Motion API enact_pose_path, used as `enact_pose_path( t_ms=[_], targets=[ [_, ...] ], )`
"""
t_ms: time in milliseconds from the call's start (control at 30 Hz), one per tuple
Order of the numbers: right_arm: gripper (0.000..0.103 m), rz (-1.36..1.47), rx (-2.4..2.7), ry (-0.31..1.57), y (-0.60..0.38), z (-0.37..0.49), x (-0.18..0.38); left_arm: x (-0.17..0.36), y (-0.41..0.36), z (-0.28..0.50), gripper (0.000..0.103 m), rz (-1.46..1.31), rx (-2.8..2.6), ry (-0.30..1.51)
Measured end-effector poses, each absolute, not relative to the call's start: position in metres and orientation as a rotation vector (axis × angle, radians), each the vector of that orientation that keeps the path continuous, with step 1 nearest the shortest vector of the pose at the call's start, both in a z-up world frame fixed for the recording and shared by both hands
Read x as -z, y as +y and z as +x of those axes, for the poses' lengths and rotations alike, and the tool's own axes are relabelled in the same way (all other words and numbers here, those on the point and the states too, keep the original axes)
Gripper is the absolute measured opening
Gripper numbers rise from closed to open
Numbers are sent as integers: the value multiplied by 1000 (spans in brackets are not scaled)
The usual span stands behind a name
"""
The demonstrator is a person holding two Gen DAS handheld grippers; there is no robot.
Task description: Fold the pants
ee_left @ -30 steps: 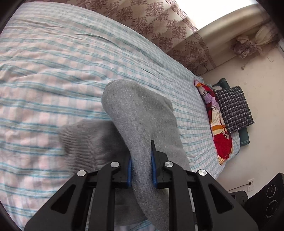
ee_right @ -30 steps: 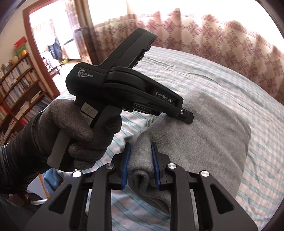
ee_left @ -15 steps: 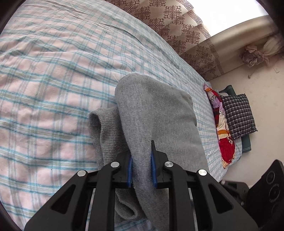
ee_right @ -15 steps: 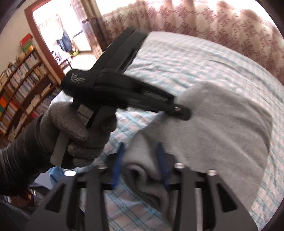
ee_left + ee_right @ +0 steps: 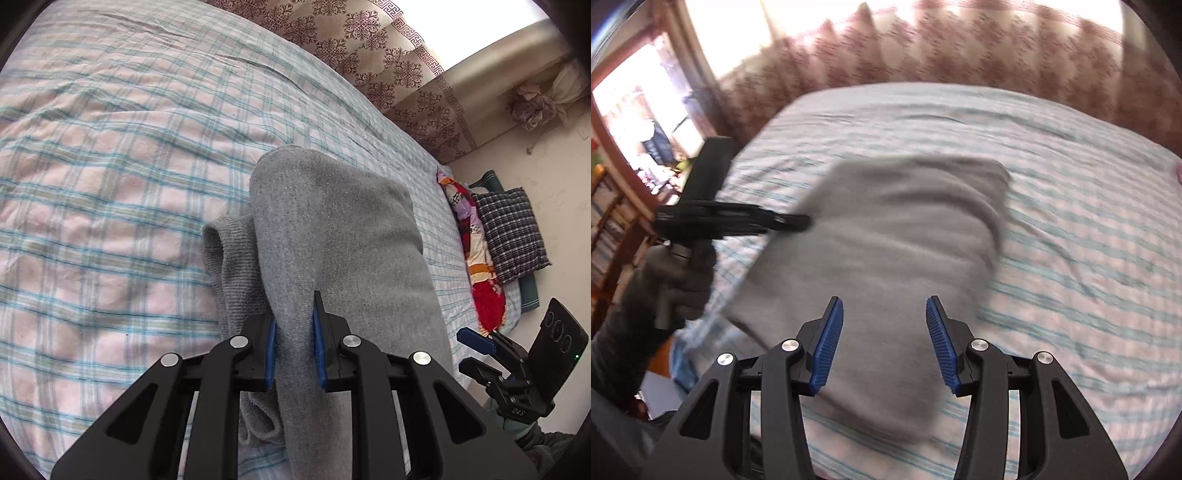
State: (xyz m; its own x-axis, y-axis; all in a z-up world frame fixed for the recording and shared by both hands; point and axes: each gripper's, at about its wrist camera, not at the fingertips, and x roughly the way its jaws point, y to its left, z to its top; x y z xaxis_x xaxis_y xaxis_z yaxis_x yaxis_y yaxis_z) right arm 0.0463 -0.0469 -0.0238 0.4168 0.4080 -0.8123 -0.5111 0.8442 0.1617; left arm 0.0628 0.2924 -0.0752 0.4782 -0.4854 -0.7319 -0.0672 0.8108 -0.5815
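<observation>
Grey pants [image 5: 332,221] lie folded on the checked bed sheet [image 5: 110,147]. My left gripper [image 5: 293,314] is shut on the near edge of the top layer, with a ribbed cuff [image 5: 229,258] showing beneath on the left. In the right wrist view, which is blurred by motion, the pants [image 5: 886,229] spread flat under my right gripper [image 5: 884,314]. It stands open above the cloth with nothing pressed between its blue pads [image 5: 827,343]. The left gripper [image 5: 790,221] grips the pants' left edge there, held by a gloved hand [image 5: 676,280]. The right gripper [image 5: 491,354] also shows low at the right of the left wrist view.
A colourful pillow [image 5: 476,258] and a dark checked cushion [image 5: 509,229] lie at the bed's far end. A patterned curtain [image 5: 369,44] runs along the far side. Bookshelves [image 5: 609,229] and a doorway [image 5: 639,122] stand to the left beyond the bed.
My right gripper opened, let go of the bunched pants edge and swung away over the bed. The left gripper sank a little with its fold, and the pants now lie flatter.
</observation>
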Motion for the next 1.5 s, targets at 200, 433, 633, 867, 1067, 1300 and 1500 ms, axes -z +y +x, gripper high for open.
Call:
enact_pose_path(
  t_ms=[200,433,633,867,1067,1300,1500],
  targets=[
    [44,-112,-614,1051,-48,33,58,67,278,61,26,-471,195,1062],
    [44,-108,-644,1060,-45,25,70,43,263,57,51,-256,-13,1056],
    [44,-94,-676,1058,-51,16,69,4,225,49,57,-106,-61,949],
    [44,-8,-724,1082,-71,13,68,18,147,50,61,-118,174,1031],
    [44,43,-748,1086,-103,5,62,36,105,49,61,-91,247,1081],
    [44,122,-635,1046,-147,25,54,43,84,45,66,-74,260,1094],
    [46,262,-574,1022,-168,86,46,49,70,34,72,0,247,1084]
  ],
)
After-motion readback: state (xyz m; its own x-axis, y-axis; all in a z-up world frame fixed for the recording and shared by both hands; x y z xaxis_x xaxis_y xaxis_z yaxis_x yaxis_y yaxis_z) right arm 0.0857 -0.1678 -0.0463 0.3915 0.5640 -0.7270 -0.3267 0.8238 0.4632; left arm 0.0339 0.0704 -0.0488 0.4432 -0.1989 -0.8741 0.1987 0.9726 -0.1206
